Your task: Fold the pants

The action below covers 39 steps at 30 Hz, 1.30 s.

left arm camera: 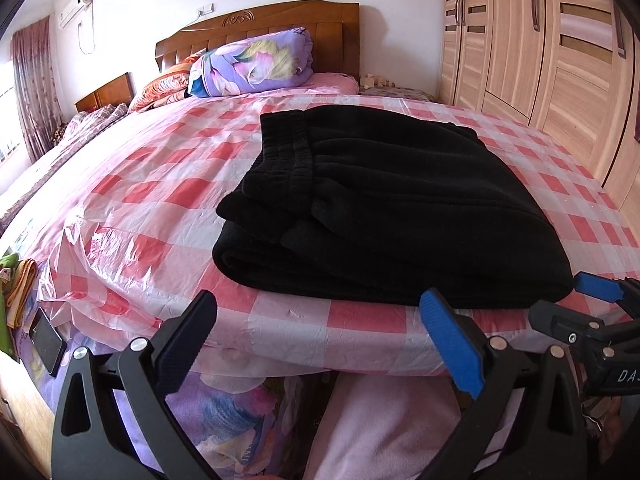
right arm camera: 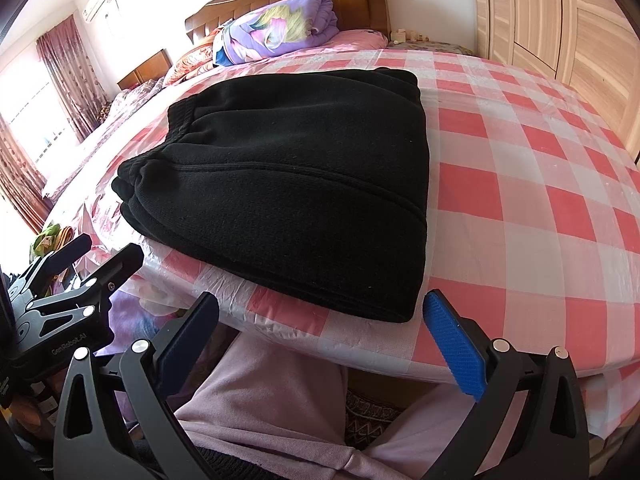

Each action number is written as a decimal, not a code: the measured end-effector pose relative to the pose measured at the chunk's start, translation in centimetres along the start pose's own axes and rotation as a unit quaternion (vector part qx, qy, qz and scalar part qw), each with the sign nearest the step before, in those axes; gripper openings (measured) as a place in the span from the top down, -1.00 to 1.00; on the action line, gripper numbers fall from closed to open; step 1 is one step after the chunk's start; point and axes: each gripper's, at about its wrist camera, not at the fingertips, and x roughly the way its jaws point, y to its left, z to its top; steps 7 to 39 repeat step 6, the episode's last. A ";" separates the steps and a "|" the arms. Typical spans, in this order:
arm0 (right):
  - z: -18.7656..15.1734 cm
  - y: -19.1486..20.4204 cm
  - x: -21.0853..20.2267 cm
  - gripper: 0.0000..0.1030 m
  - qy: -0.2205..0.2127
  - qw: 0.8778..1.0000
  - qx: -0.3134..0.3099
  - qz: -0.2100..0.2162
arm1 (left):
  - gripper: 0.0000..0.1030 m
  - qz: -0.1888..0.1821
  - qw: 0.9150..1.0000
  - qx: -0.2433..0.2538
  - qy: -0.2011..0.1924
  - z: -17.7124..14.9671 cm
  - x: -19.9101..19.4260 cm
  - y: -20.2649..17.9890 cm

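White lettering reading "GenRobot.AI" is showing on the black body of the left gripper (right arm camera: 100, 254) as the right wrist camera catches it at its left edge, and the letters "DA" are showing on the body of the right gripper (left arm camera: 560, 300) at the right edge of the left wrist view, with the rest cut off. Both grippers are hovering side by side at the near edge of the bed (left arm camera: 120, 184), pointing forward over it and holding nothing. The left gripper (left arm camera: 320, 344) is standing with its jaws wide apart, one finger black and the other faced with a blue pad, and the right gripper (right arm camera: 324, 344) is likewise spread wide, just short of the fabric. The black pants (left arm camera: 400, 208) are lying folded into a thick, layered bundle near the bed's front edge, the ribbed waistband turned toward the left and the folded edges stacked at the near corner; in the right wrist view the pants (right arm camera: 288, 176) are sitting just beyond the open fingers. A red-and-white checked plastic sheet (right arm camera: 520, 184) is covering the mattress, crinkling at the near left corner. A rolled floral quilt (left arm camera: 252, 64) is resting against the wooden headboard (left arm camera: 256, 20), a light wood wardrobe (left arm camera: 540, 40) is standing at the right, dark pink curtains (right arm camera: 60, 80) are hanging at the left, and an air conditioner (left arm camera: 76, 4) is sitting high on the wall.
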 end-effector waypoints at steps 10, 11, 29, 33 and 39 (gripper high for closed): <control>0.0 0.0 0.0 -0.92 0.000 1.000 0.001 0.001 | -0.97 -0.002 1.000 0.004 0.001 0.1 0.1 -0.1; 0.0 0.0 0.0 -0.92 0.000 1.000 0.001 0.001 | -0.97 -0.002 1.000 0.004 0.001 0.1 0.1 -0.1; 0.0 0.0 0.0 -0.92 0.000 1.000 0.001 0.001 | -0.97 -0.002 1.000 0.004 0.001 0.1 0.1 -0.1; 0.0 0.0 0.0 -0.92 0.000 1.000 0.001 0.001 | -0.97 -0.002 1.000 0.004 0.001 0.1 0.1 -0.1; 0.0 0.0 0.0 -0.92 0.000 1.000 0.001 0.001 | -0.97 -0.002 1.000 0.004 0.001 0.1 0.1 -0.1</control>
